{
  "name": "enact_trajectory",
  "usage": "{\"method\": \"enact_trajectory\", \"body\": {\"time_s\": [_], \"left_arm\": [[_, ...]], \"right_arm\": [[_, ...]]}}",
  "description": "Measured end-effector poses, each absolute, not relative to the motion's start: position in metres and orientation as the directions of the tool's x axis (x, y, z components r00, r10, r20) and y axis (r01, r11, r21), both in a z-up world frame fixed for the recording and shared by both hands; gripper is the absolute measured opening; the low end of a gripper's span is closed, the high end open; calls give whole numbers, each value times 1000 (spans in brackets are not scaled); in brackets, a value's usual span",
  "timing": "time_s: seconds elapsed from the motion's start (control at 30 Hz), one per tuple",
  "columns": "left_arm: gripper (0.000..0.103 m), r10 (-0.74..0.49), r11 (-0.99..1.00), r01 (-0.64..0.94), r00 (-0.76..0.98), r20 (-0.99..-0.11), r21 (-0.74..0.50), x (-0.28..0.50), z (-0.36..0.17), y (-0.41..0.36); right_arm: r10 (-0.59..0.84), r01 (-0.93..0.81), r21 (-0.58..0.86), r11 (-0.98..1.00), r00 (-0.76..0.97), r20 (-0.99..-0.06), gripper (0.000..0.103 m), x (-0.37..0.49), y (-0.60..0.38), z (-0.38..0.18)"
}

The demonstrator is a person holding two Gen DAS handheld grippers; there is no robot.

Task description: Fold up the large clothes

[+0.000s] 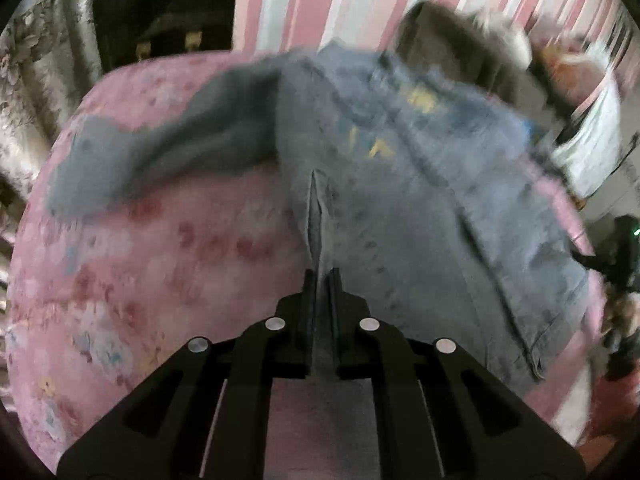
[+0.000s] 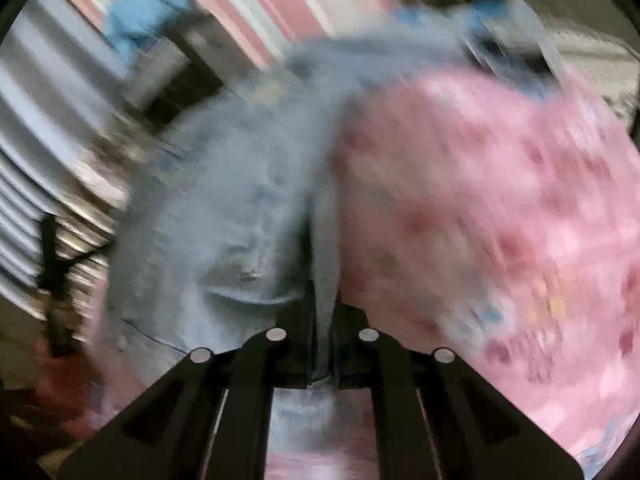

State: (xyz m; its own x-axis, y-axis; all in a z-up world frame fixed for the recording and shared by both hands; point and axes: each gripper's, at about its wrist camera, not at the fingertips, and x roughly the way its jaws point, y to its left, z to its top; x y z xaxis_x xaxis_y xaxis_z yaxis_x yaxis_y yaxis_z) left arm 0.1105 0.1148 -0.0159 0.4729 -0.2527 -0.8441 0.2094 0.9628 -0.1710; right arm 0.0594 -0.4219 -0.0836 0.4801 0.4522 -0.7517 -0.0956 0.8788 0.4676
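Left wrist camera, close behind its 2 fingers (image 1: 322,276), looking steeply down at the pink bed cover (image 1: 160,264), right wrist camera the same, very blurry, both views share the blue denim jacket (image 1: 420,184) and striped wall (image 1: 328,4)

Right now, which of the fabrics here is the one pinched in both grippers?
The grey-blue denim jacket, not the pink floral bedspread beneath it. A fold of denim runs between the shut left gripper and the shut right gripper.

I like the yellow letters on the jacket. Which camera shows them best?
The left wrist view: the yellow letters show on the jacket, though blurry. In the right wrist view the jacket is smeared and the letters can't be seen.
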Motion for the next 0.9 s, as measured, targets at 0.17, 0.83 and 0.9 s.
{"method": "enact_trajectory", "body": {"time_s": [0.17,0.83,0.9], "left_arm": [[12,-141,974,226,549,-824,-17,111,-21,100],[89,-27,1000,28,736,-677,-10,231,10,117],[90,-28,999,36,732,-681,-2,238,8,115]], "right_arm": [[438,-109,467,878,579,-687,42,74,-442,-46],[-239,195,-141,971,707,-666,59,214,-520,-45],[-257,187,-176,966,711,-654,59,219,-516,-43]]}}
